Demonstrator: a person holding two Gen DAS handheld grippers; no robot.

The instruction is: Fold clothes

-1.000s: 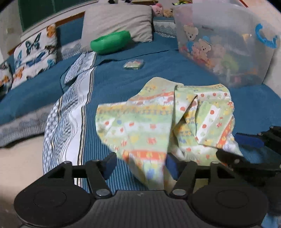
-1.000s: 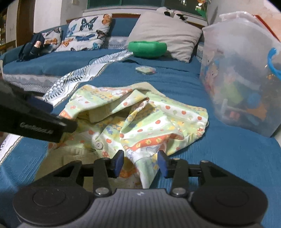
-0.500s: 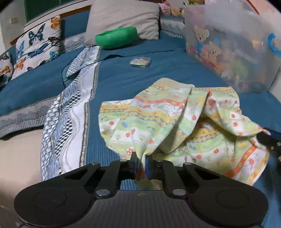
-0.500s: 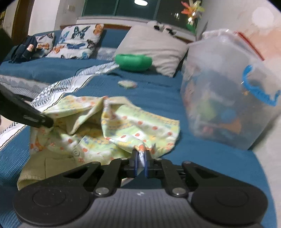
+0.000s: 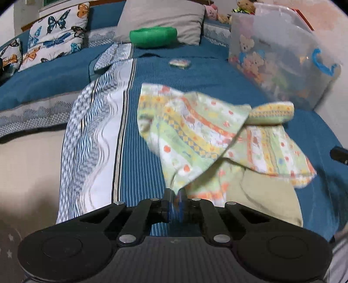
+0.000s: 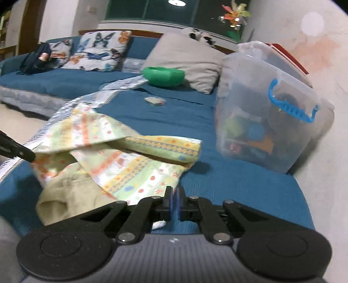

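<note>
A small pale green and yellow patterned garment (image 5: 208, 135) lies rumpled on the blue bedspread (image 5: 195, 76), partly lifted. My left gripper (image 5: 175, 201) is shut on its near left edge. My right gripper (image 6: 174, 202) is shut on its near right edge; the garment (image 6: 130, 165) spreads to the left in the right wrist view. The left gripper's tip (image 6: 19, 152) shows at the left edge of the right wrist view, and the right gripper's tip (image 5: 339, 154) at the right edge of the left wrist view.
A clear plastic toy bin (image 5: 280, 56) with a blue handle stands at the right; it also shows in the right wrist view (image 6: 265, 122). A green bowl-like object (image 5: 153, 36), a grey pillow (image 5: 161, 17), butterfly cushions (image 5: 54, 37) and a small packet (image 5: 180, 63) lie farther back.
Both grippers closed on the garment's near edges and lifted and pulled it; the cloth has spread and risen off the bed.
</note>
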